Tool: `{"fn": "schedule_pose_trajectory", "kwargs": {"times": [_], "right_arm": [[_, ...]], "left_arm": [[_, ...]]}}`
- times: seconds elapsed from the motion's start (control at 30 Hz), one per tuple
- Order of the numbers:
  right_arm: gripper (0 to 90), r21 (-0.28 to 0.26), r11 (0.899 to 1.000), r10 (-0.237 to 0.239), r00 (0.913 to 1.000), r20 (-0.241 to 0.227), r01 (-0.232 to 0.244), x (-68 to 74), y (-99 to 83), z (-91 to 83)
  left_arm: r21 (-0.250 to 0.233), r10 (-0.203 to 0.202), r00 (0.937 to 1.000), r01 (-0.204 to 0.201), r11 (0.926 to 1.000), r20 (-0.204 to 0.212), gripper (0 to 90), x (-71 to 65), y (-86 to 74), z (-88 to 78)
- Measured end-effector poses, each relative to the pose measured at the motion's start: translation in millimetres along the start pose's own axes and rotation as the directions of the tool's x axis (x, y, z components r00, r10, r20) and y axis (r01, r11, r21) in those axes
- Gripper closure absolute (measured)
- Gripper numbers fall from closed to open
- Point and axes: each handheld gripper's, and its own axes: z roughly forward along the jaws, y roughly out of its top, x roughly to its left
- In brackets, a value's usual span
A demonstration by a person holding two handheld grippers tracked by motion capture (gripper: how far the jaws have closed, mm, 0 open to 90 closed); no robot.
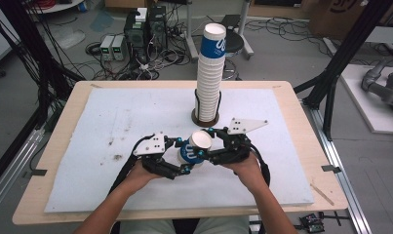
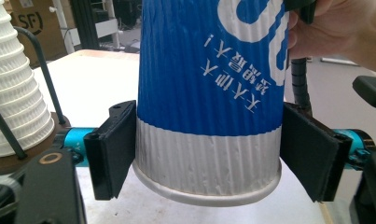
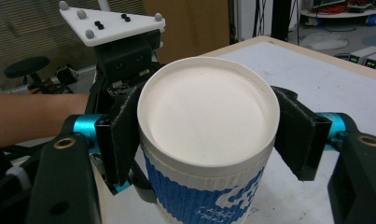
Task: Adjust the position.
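Note:
A blue and white ribbed paper cup is held above the mat between both grippers, lying tilted with its base toward the stack. My left gripper is shut on it: in the left gripper view the pads press the white band just above the cup's rolled rim. My right gripper is shut on the base end. In the right gripper view its pads clasp the cup just under the white recessed base. The left gripper's grey plate shows behind the cup.
A tall stack of upside-down cups stands in a wire holder on a brown disc at the mat's far middle, close behind the grippers; it also shows in the left gripper view. A white mat covers the wooden table.

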Motion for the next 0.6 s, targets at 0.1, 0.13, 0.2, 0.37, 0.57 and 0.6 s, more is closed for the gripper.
{"fn": "schedule_pose_trajectory", "kwargs": {"times": [0.1,0.13,0.2,0.37,0.57,0.6], "right_arm": [[30.5,0.0,1.0,0.005,1.0,-0.002,-0.005,0.2,0.2,0.1],[30.3,0.0,1.0,0.006,1.0,-0.004,-0.006,0.2,0.3,0.1],[29.8,-0.004,1.0,0.018,0.9998,-0.011,-0.018,0.6,0.2,-0.1],[21.5,-0.014,1.0,0.019,0.9998,-0.007,-0.019,0.6,1.5,-0.8],[20.6,0.0,1.0,-0.01,0.9999,0.002,0.01,0.8,5.4,-9.3],[20.6,0.001,1.0,-0.021,0.9998,0.0,0.021,0.5,5.5,-10.7]], "left_arm": [[0.005,0.009,1.0,-0.009,0.9999,0.0,25.4,-0.4,1.3,-1.6],[0.007,0.009,1.0,-0.009,0.9999,0.002,25.5,-0.5,1.7,-2.5],[0.01,0.012,0.9999,-0.012,0.9999,0.003,26.0,-0.3,2.7,-3.8],[0.019,0.005,1.0,-0.005,0.9998,0.0,26.6,1.5,6.5,-7.5],[0.055,-0.005,1.0,0.005,0.9985,0.004,26.8,3.5,10.3,-15.0],[0.072,-0.001,1.0,0.0,0.9974,0.008,26.8,3.5,11.4,-16.3]]}}
